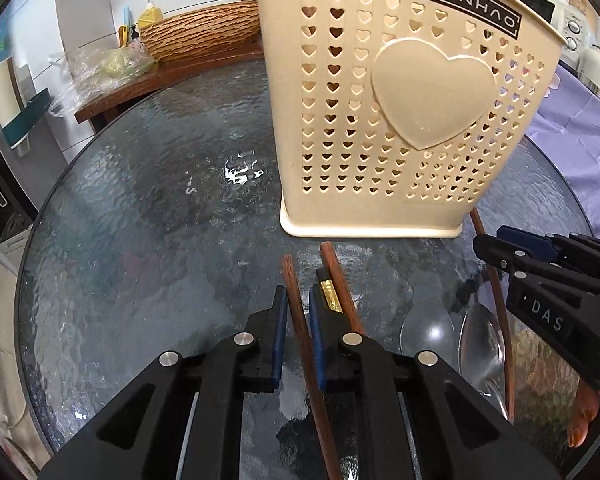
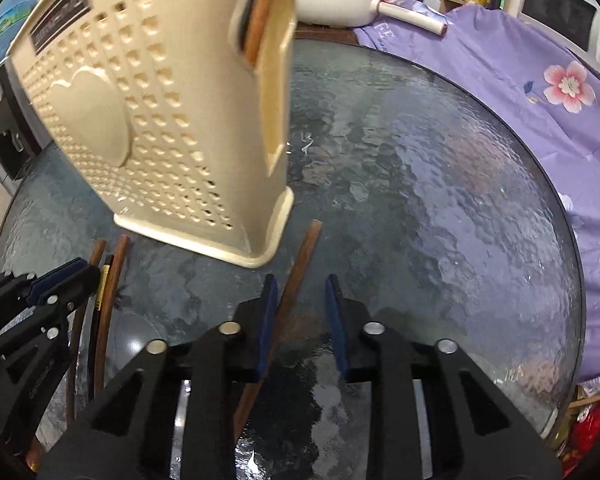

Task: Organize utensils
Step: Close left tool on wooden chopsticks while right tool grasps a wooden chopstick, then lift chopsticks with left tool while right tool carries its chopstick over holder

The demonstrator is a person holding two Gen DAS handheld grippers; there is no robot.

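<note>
Left hand-held gripper (image 1: 298, 332) sits clamped on a brown chopstick (image 1: 292, 280) lying on the glass desk (image 1: 140, 240), at six o'clock from the cream utensil holder (image 1: 400, 120). Right hand-held gripper (image 2: 300, 320) stands apart around another chopstick (image 2: 300, 264), one pad touching. Risk here: slick glass, thin sticks; either could roll or pivot free on lifting.

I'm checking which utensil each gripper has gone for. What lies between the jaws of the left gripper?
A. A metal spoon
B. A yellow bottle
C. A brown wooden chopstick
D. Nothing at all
C: in the left wrist view, a brown wooden chopstick runs up between the blue pads of the left gripper, whose jaws stand nearly closed around it; the spoon lies off to the right.
</note>
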